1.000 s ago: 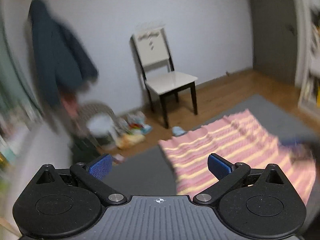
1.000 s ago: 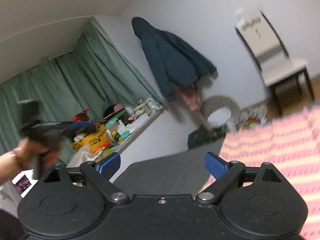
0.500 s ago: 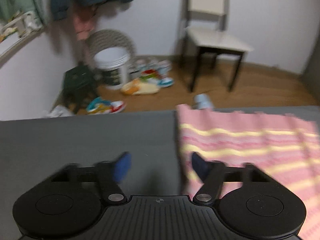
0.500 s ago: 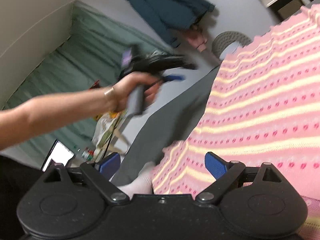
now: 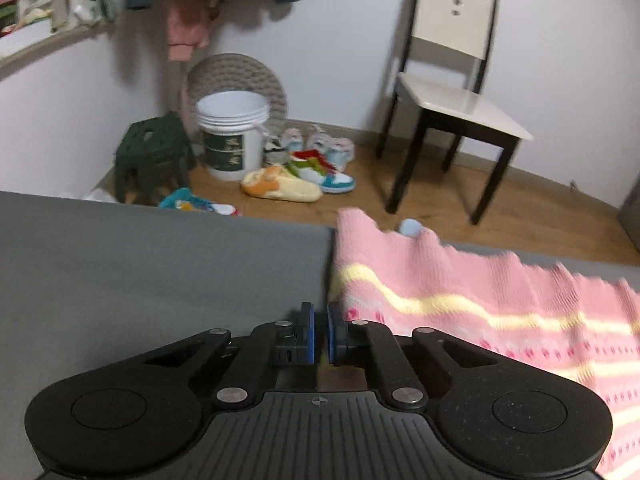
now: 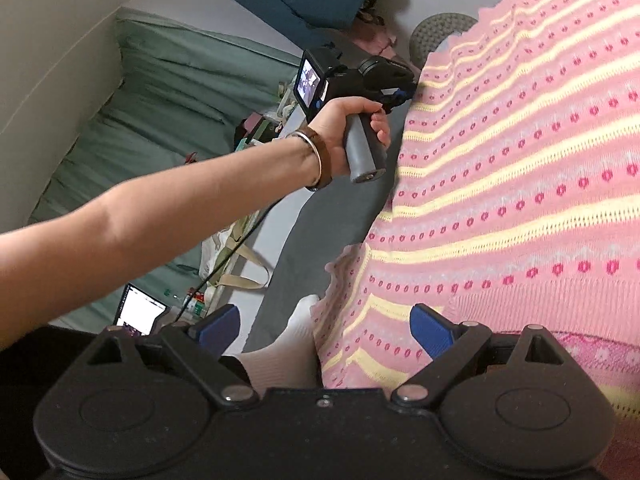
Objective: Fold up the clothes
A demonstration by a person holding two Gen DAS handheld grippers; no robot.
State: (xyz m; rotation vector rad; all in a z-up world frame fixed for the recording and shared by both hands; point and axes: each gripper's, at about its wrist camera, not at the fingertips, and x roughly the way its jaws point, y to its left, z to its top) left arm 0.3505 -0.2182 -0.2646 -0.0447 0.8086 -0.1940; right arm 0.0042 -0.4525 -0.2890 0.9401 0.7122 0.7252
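On the grey mat (image 5: 160, 264), the left gripper (image 5: 319, 336) sits with jaws together at the pink striped sweater's (image 5: 480, 304) edge. At three o'clock, the right gripper (image 6: 326, 330) hovers, jaws apart, over its sleeve (image 6: 360, 312).

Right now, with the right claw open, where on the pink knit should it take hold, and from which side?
Likely the scalloped edge of the pink knit, just ahead of the right claw. Come in low from the grey mat side: the fabric lies flat, and only that free edge lets a finger slip under.
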